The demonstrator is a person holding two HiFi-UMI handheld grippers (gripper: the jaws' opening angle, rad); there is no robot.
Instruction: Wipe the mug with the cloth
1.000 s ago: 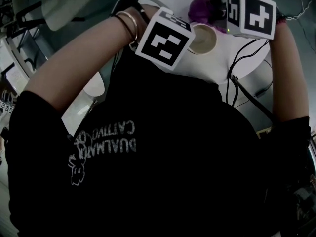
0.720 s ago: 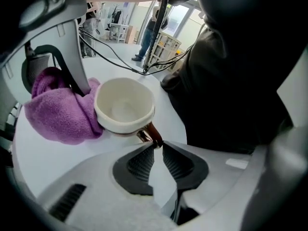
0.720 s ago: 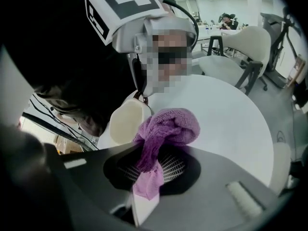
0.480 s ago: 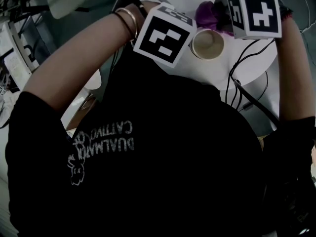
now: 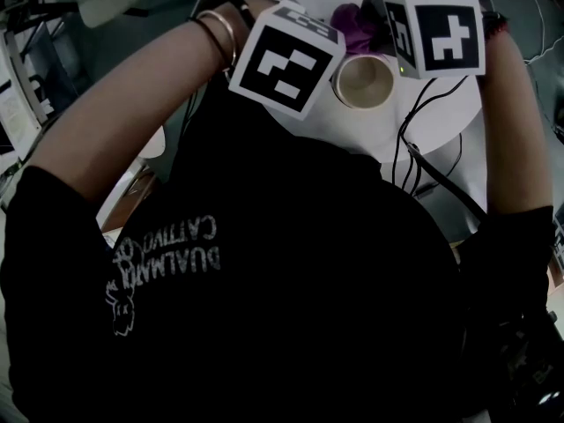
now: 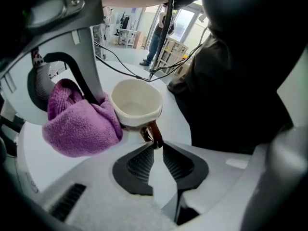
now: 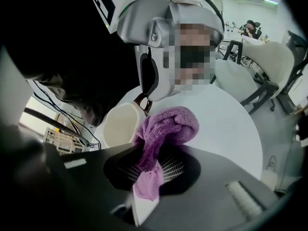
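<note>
Facing mouth-up near the desk's (image 5: pixel 414 113) near edge, the mug (image 5: pixel 364 80) is cream with a brown handle (image 6: pixel 150 131). Whether it rests on the desk or hangs just above it I cannot tell. The left claw (image 6: pixel 158 146) is almost closed, its tips pinching that handle. The cloth (image 6: pixel 82 126), purple and bunched, presses against the mug's outer wall beside the handle. The right claw (image 7: pixel 149 158) is clamped on the cloth, a tail of it hanging between the pads. Black cables (image 5: pixel 423 122) run off the desk's near edge.
</note>
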